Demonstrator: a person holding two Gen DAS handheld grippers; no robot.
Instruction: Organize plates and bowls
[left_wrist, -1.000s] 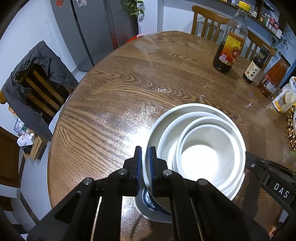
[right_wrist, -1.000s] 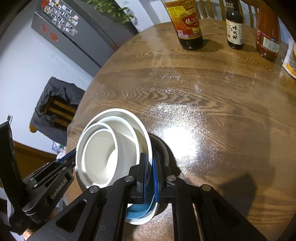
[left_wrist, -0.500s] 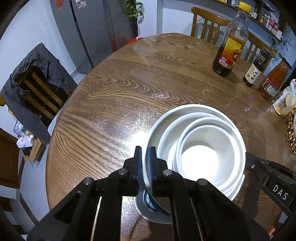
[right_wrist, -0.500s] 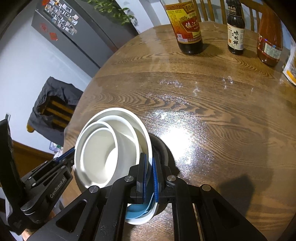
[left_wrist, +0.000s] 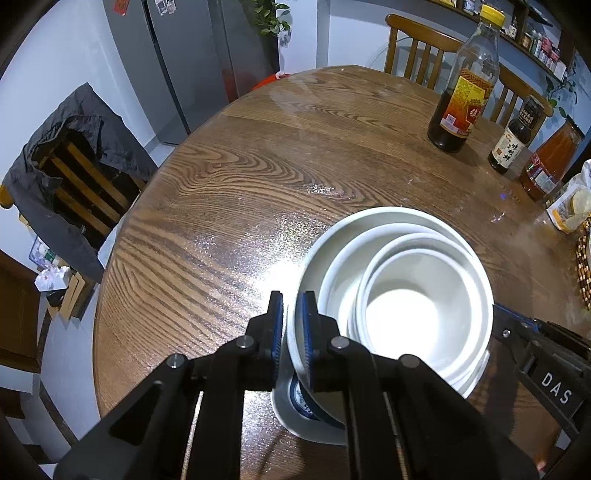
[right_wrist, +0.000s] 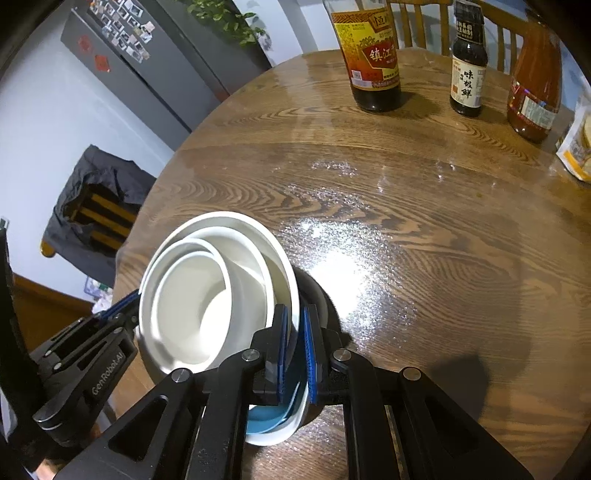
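Note:
A stack of nested white bowls (left_wrist: 413, 295) is held between both grippers above the round wooden table (left_wrist: 258, 177). My left gripper (left_wrist: 292, 332) is shut on the left rim of the largest bowl. My right gripper (right_wrist: 294, 343) is shut on the opposite rim of the same stack (right_wrist: 207, 295). Under the stack a white plate with a blue pattern (left_wrist: 306, 417) shows, with blue on its inside in the right wrist view (right_wrist: 269, 421). Whether the plate rests on the table is hard to tell.
A tall dark sauce bottle (left_wrist: 461, 88), a small soy bottle (left_wrist: 513, 144) and an orange bottle (left_wrist: 550, 162) stand at the far right. A yellow snack bag (left_wrist: 572, 206) lies at the right edge. A chair with a dark jacket (left_wrist: 70, 173) stands left of the table.
Both grippers and the bowl stack have risen and drawn back a little toward the near table edge; the bottles look farther off. The grips are unchanged.

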